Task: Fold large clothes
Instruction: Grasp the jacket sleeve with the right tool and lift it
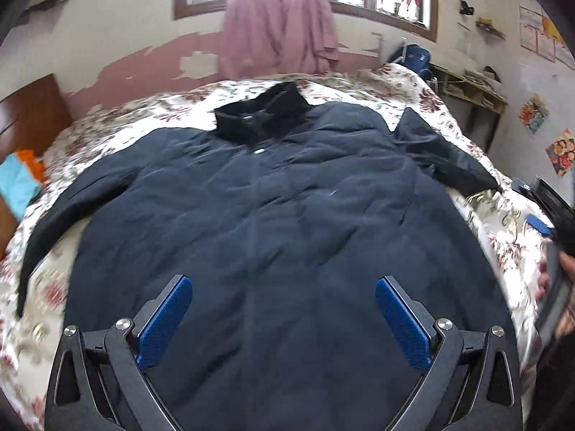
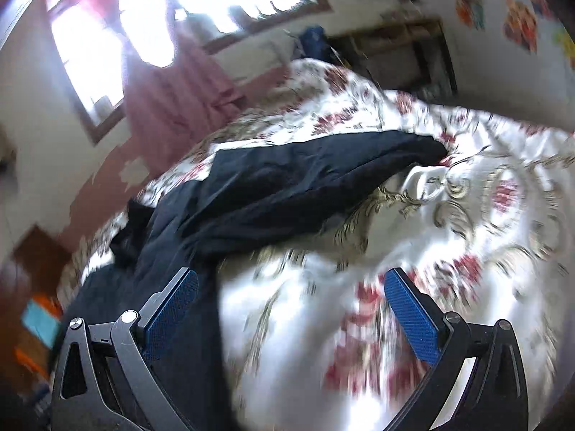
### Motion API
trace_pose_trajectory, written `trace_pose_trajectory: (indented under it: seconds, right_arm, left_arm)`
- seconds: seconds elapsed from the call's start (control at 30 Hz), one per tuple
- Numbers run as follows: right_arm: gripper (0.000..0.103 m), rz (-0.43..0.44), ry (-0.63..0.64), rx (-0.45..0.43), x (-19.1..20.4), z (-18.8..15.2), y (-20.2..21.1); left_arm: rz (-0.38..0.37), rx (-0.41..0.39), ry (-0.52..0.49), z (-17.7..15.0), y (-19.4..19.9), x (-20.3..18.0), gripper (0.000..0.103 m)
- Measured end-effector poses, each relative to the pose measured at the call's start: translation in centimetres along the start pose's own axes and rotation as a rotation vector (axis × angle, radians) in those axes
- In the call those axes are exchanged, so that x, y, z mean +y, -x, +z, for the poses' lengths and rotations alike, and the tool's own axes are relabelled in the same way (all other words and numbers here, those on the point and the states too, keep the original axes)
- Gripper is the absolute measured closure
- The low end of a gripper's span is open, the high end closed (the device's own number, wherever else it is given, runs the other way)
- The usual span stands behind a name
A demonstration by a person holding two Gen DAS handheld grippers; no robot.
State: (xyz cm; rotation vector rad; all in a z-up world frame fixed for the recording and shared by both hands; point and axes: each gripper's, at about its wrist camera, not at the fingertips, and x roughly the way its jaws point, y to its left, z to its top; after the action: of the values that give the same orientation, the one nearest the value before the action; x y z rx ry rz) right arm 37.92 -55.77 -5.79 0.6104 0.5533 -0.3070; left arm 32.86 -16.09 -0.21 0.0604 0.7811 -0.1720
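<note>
Floral bedding (image 1: 363, 88) in white, red and gold covers the bed that fills most of this room, with a pink curtain (image 1: 276, 25) hanging at the window behind and a wooden desk (image 1: 470, 97) off in the far corner. Spread flat across the bedspread lies a dark navy jacket (image 1: 273, 215), front up, its black collar (image 1: 262, 115) toward the window wall and its hem toward the person holding the tools. One sleeve (image 1: 61, 212) trails out toward the wooden headboard side, the other sleeve (image 2: 316, 179) stretches the opposite way over the rumpled cover. The left gripper (image 1: 284, 319) hovers over the lower part of the jacket, its blue-padded jaws spread wide and holding nothing. The right gripper (image 2: 291, 323) hangs above the jacket's side edge and the bare bedspread below that far sleeve, jaws likewise spread wide and empty; its view is blurred. A hand (image 1: 560, 280) shows at the edge of the left view.
</note>
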Motion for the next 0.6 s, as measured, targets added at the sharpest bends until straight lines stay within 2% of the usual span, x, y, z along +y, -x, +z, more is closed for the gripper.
trace_pose_trajectory:
  seconds: [0.07, 0.13, 0.27, 0.43, 0.6]
  right_arm:
    - [0.001, -0.028, -0.073, 0.037, -1.2, 1.8, -3.2]
    - [0.001, -0.017, -0.179, 0.075, -3.0, 3.3, -6.2]
    - [0.001, -0.007, -0.326, 0.088, -5.7, 5.0, -10.6]
    - [0.001, 0.005, -0.482, 0.104, -8.8, 4.9, -15.1]
    - [0.002, 0.099, -0.636, 0.064, -10.6, 4.4, -17.5]
  left_arm:
    - [-0.031, -0.005, -0.013, 2.0, -1.7, -1.3, 0.000]
    - [-0.065, -0.021, -0.017, 4.0, -3.5, -2.5, 0.000]
    - [-0.138, -0.041, -0.006, 8.7, -7.6, -5.1, 0.000]
    - [-0.188, -0.008, 0.022, 12.4, -13.4, -8.0, 0.000]
    - [-0.193, 0.052, 0.034, 14.1, -18.4, -10.4, 0.000]
